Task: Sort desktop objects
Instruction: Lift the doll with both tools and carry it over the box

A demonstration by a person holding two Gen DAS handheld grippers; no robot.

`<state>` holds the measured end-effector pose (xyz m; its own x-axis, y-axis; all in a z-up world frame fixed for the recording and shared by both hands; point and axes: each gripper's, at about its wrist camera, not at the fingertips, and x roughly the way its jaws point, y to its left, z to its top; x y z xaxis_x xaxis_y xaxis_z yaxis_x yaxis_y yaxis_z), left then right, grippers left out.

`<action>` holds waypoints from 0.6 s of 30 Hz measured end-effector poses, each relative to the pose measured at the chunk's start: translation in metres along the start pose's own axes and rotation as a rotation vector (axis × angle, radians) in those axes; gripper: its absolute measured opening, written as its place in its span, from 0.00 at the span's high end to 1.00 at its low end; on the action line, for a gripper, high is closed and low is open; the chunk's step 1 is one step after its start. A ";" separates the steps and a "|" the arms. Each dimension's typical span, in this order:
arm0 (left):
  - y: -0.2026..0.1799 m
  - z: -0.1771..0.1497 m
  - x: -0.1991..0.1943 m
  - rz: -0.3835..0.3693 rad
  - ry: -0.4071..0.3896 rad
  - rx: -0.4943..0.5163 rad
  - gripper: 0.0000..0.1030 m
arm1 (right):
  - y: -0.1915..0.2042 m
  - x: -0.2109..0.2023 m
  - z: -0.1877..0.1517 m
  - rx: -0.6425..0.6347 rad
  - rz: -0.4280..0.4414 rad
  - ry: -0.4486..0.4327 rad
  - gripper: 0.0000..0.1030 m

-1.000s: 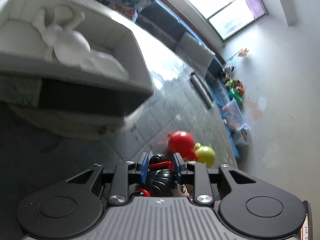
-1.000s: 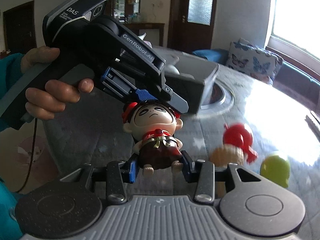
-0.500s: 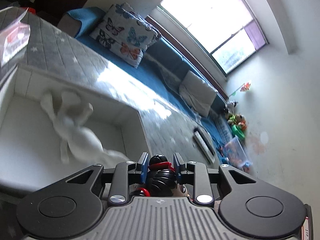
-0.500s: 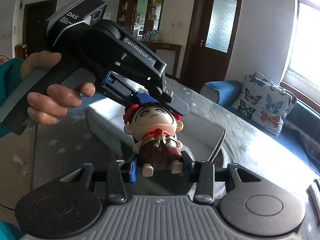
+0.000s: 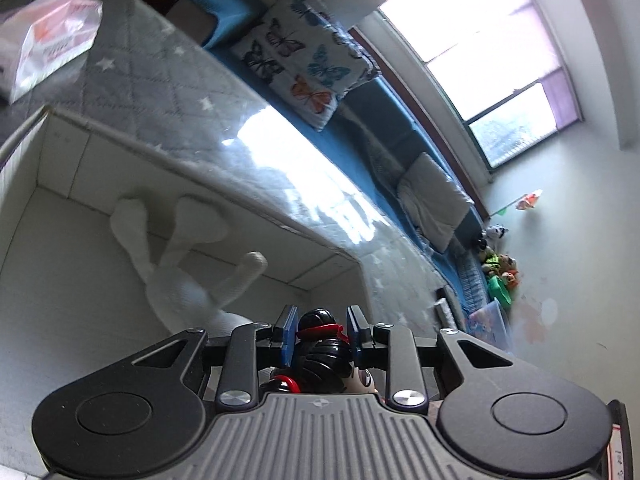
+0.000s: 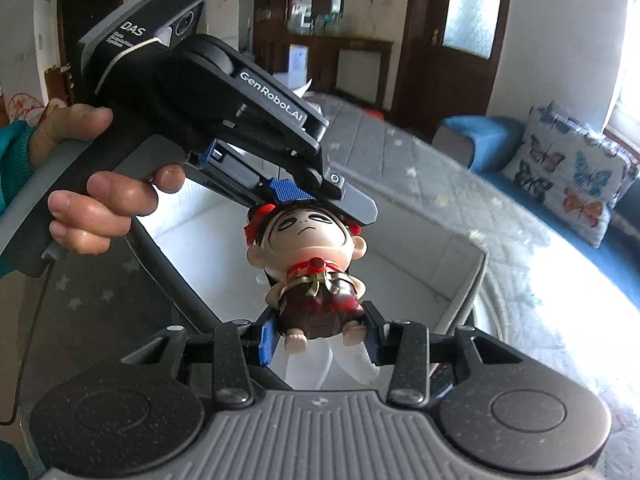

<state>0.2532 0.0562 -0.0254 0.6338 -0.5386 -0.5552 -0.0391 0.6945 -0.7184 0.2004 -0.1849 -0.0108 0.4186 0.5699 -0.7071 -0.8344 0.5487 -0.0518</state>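
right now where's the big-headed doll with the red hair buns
The doll is centre of the right wrist view, held at its head by the left gripper and at its body by the right gripper, above the white box.

Doll [image 6: 308,264]: pale peach face, black hair with red band, dark brown-red outfit, red collar knot. Gripper pads [image 5: 289,334]: blue, ribbed; gripper bodies black with grey ribbed housing. Storage box [image 5: 56,184]: white inside, grey rim. Plush rabbit [image 5: 176,276]: plain white. Table cover [image 5: 160,80]: grey, quilted diamond pattern with small white stars. Cushion [image 5: 304,60]: white with blue, orange and dark butterflies. Sofa [image 6: 480,136]: blue. Sleeve [image 6: 12,148]: teal.
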 end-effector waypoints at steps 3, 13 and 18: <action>0.007 -0.002 0.005 0.013 -0.008 -0.016 0.72 | -0.004 0.011 0.001 0.000 0.014 0.038 0.59; 0.008 -0.020 0.001 0.020 -0.063 -0.036 0.72 | -0.021 0.017 -0.004 0.053 0.041 0.099 0.53; 0.005 -0.031 -0.006 0.033 -0.091 -0.040 0.71 | -0.025 0.017 -0.001 0.060 0.048 0.114 0.44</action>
<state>0.2254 0.0479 -0.0389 0.6990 -0.4689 -0.5399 -0.0912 0.6904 -0.7177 0.2283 -0.1899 -0.0221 0.3321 0.5251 -0.7835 -0.8282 0.5599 0.0242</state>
